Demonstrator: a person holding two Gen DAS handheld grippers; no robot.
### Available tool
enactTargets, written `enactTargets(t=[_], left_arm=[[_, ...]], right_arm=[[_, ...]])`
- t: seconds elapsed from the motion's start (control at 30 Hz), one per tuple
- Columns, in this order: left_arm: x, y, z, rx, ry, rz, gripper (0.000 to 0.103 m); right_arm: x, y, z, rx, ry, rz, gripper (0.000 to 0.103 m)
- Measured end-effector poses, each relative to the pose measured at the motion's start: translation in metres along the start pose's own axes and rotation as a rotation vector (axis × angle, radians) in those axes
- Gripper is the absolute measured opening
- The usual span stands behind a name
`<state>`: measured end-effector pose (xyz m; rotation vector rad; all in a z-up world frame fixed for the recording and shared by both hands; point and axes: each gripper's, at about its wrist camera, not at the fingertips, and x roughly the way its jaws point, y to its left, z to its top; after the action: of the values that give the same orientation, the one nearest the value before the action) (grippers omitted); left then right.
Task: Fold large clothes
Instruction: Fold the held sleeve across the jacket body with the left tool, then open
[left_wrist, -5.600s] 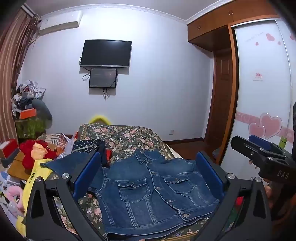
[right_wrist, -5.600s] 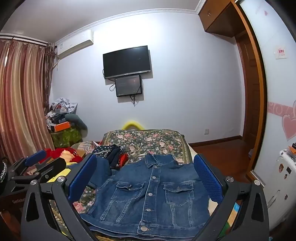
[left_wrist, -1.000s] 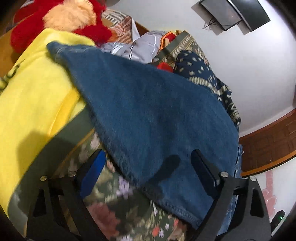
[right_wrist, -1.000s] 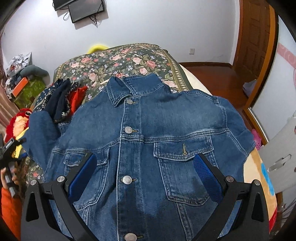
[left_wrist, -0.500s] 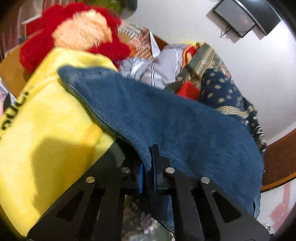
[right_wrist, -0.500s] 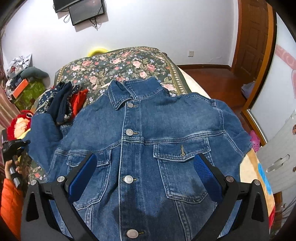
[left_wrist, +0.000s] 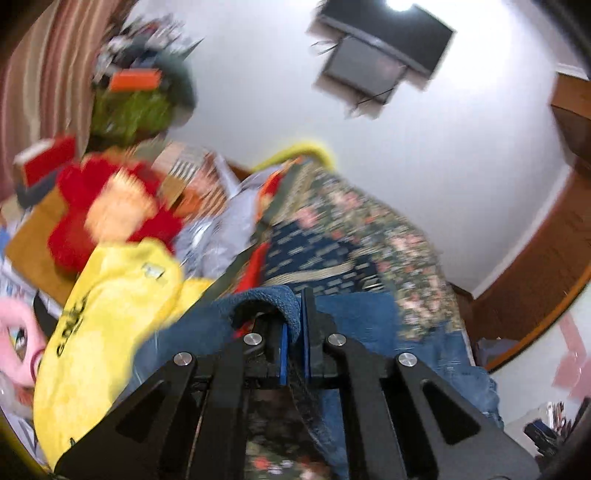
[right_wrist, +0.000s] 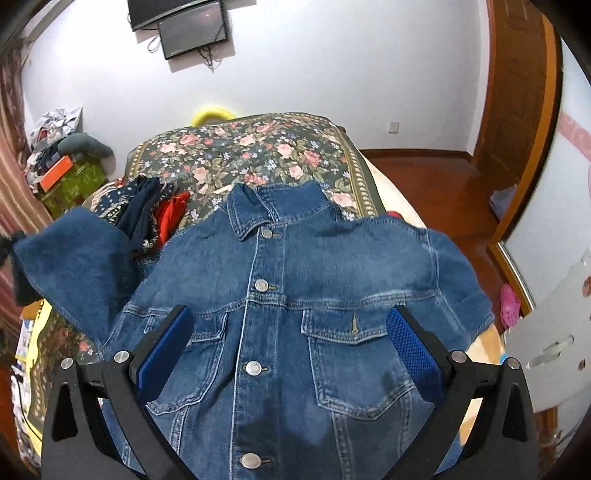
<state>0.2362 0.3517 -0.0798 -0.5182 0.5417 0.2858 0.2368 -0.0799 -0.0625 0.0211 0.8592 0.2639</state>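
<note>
Right wrist view shows the blue denim jacket (right_wrist: 295, 295) spread front-up on the floral bedspread (right_wrist: 258, 147), right gripper (right_wrist: 291, 350) spread wide above its chest pockets. At the jacket's left edge, the left gripper (left_wrist: 294, 332) pinches the lifted sleeve cuff (left_wrist: 280, 299).

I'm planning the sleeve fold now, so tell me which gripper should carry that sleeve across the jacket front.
Left. The left gripper is already shut on the sleeve cuff, lifted off the bed. The right gripper hangs open above the denim jacket, holding nothing.
</note>
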Motion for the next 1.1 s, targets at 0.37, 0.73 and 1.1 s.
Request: enactTargets(t=[0.37, 0.73, 1.1], left_arm=[[0.002, -0.192, -0.012, 0.237, 0.015, -0.187, 0.005], [0.078, -0.312, -0.126, 0.428, 0.312, -0.231, 0.005], [0.107, -0.341, -0.232, 0.612, 0.6, -0.224, 0.007]], right_arm=[[0.004, -0.021, 0.008, -0.068, 0.032, 0.048, 0.103], [0.007, -0.056, -0.011, -0.037, 0.072, 0.07, 0.103], [0.008, -0.078, -0.021, -0.027, 0.115, 0.03, 0.103]])
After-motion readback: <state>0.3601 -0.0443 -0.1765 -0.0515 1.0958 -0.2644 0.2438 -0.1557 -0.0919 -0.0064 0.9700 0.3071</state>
